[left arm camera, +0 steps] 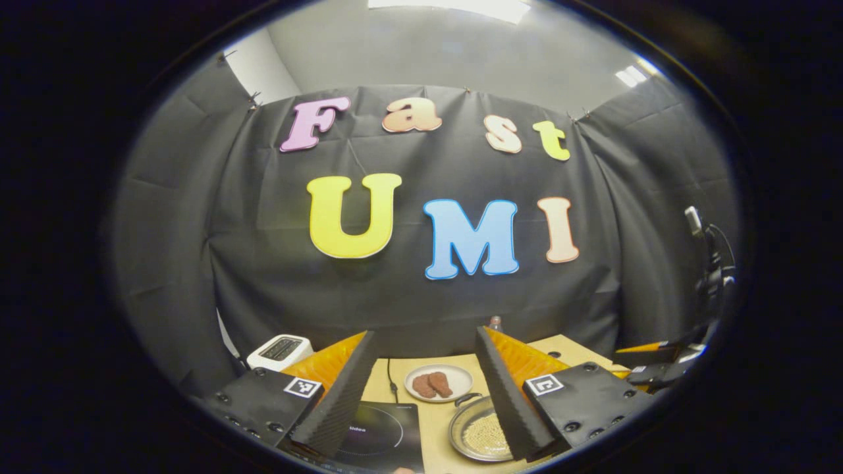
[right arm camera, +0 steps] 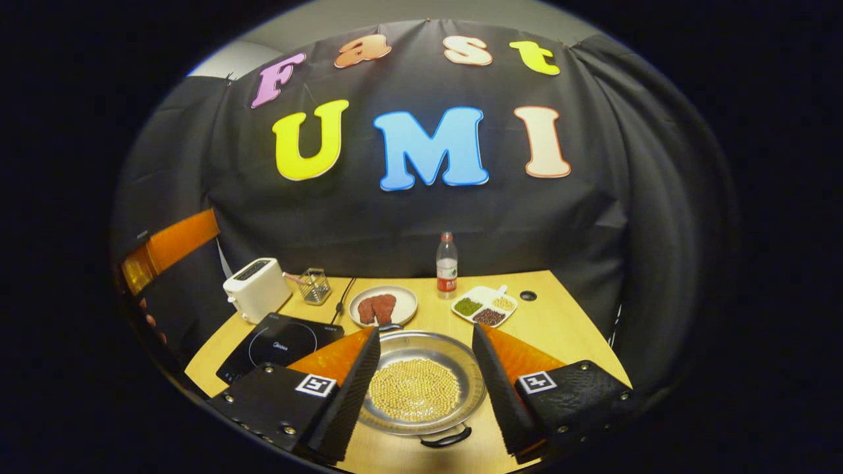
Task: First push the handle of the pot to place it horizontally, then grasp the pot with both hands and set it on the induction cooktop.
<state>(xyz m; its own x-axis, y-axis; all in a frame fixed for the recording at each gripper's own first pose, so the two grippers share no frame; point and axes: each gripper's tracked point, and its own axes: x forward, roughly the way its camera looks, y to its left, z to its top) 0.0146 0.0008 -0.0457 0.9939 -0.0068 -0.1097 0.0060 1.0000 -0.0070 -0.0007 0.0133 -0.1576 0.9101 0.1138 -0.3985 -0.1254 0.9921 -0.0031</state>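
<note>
A shallow metal pot full of pale beans sits on the wooden table, one loop handle towards me and one on its far side. The black induction cooktop lies just left of it. My right gripper is open, and the pot shows between its fingers without either touching it. My left gripper is open too, held over the near table edge. Below it are the cooktop and the pot, partly hidden by one finger.
A plate of browned meat lies behind the pot. A white toaster and a wire holder stand at the back left. A bottle and a divided dish of beans are at the back right. The cooktop's cord runs backwards.
</note>
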